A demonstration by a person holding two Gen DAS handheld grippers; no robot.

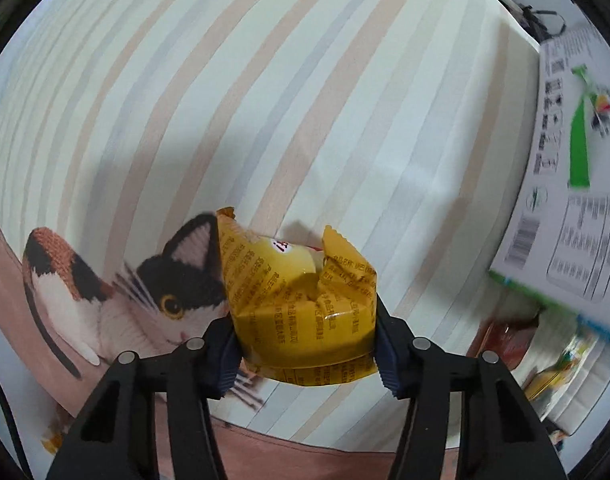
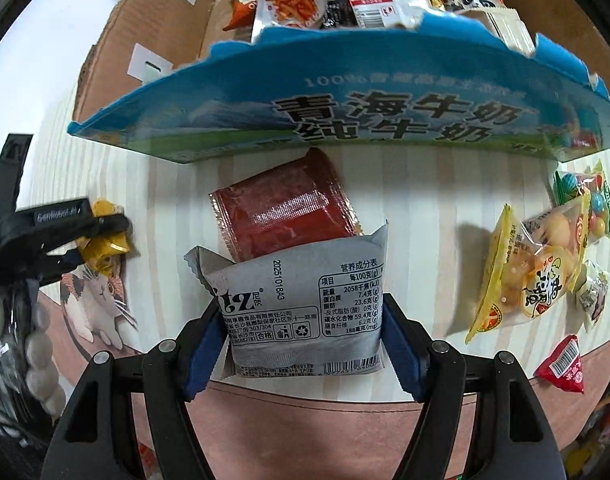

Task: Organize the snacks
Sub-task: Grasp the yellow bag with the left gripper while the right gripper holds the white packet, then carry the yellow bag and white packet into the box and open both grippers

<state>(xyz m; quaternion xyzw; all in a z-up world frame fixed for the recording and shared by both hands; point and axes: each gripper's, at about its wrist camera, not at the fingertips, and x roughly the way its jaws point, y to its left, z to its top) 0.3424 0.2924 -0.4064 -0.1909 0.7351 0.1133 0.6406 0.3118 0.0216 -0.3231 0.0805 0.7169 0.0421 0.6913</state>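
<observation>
1. Clearly a pick-up step: the left gripper (image 1: 305, 354) is clamped on a yellow pack (image 1: 301, 308), its pads pressing both sides, over the striped cloth (image 1: 265, 100) beside the cat print (image 1: 145, 292)
2. Centre: the right gripper (image 2: 305, 350) holds a grey pack (image 2: 305, 304) between its blue pads (image 2: 203, 354), above a red pack (image 2: 285, 210) lying on the cloth just before the blue box (image 2: 345, 120)
3. Right: loose snacks wait — a yellow bag (image 2: 533, 272), a candy bag (image 2: 589, 200), a red triangle pack (image 2: 563, 366)
4. Next, I judge, both packs need carrying over the box wall and releasing among the snacks inside
5. Count: two grippers, each with one pack; one red pack on the cloth; at least three loose at right; several in the box, too crowded to count
</observation>
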